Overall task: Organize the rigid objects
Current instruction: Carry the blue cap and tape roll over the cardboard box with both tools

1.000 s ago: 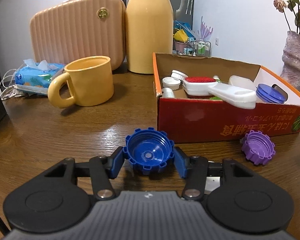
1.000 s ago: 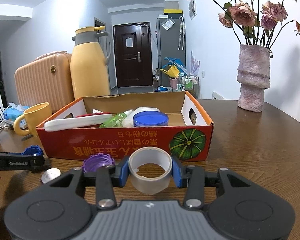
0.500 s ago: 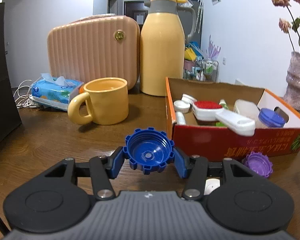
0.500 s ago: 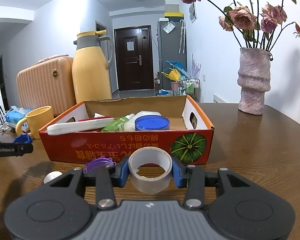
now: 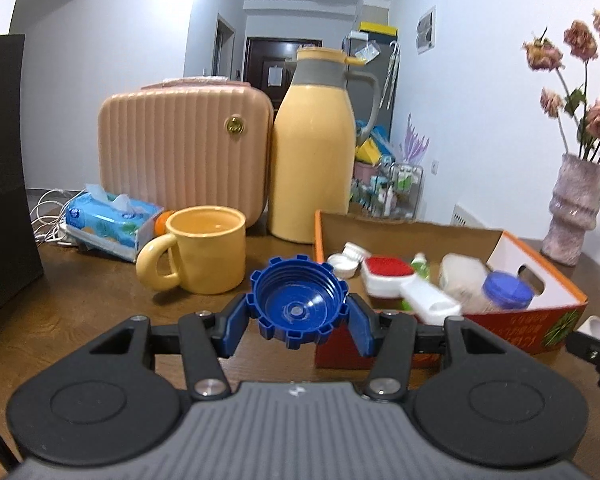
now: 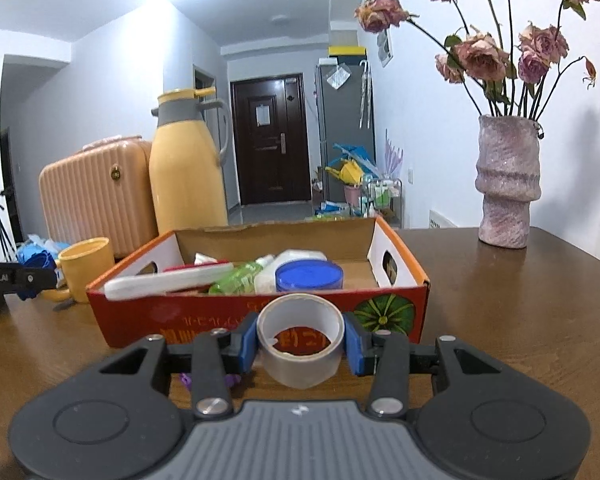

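My left gripper (image 5: 298,322) is shut on a blue ridged bottle cap (image 5: 298,300), held above the table, level with the near left corner of the red cardboard box (image 5: 532,324). The right gripper (image 6: 300,342) is shut on a grey roll of tape (image 6: 300,354), lifted in front of the box's long red wall (image 6: 172,316). The box holds a white brush with red bristles (image 5: 392,276), a blue-lidded jar (image 6: 308,276), a green bottle (image 6: 236,276) and white caps (image 5: 346,258). A purple cap (image 6: 230,380) peeks out beneath the right gripper's fingers.
A yellow mug (image 5: 204,254), a tissue pack (image 5: 112,220), a pink ribbed case (image 5: 180,152) and a tall yellow thermos (image 5: 312,160) stand left of and behind the box. A pink vase with dried roses (image 6: 506,184) sits at the far right of the wooden table (image 6: 520,300).
The left gripper has risen with the blue cap, so the box's inside now shows from above. The right gripper, with the tape, has tipped up slightly, hiding most of the purple cap.
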{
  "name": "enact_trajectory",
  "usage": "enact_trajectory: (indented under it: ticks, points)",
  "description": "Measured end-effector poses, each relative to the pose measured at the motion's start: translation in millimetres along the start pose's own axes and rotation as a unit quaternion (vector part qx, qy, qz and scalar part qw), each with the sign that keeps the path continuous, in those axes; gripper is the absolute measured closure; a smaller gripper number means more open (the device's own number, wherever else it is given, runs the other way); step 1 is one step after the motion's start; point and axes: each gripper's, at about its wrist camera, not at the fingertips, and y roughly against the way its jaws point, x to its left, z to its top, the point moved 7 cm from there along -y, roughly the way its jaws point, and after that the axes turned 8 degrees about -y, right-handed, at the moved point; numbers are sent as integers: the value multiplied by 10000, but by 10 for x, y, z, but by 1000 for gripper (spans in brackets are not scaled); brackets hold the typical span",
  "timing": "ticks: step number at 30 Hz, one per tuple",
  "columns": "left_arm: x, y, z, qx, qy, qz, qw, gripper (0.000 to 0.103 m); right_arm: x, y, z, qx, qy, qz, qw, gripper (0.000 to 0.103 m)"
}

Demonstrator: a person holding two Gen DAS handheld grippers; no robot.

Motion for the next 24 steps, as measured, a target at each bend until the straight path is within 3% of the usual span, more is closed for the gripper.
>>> enact_trajectory:
  ticks: [13, 24]
  points:
    - [-290, 0, 309, -276, 106, -356, 9989, 50, 27, -139, 176, -542, -136, -78, 9984, 61]
    - [-646, -307, 482, -270, 44, -522, 9983, 50, 76, -334, 331, -812, -31, -83, 9967, 61]
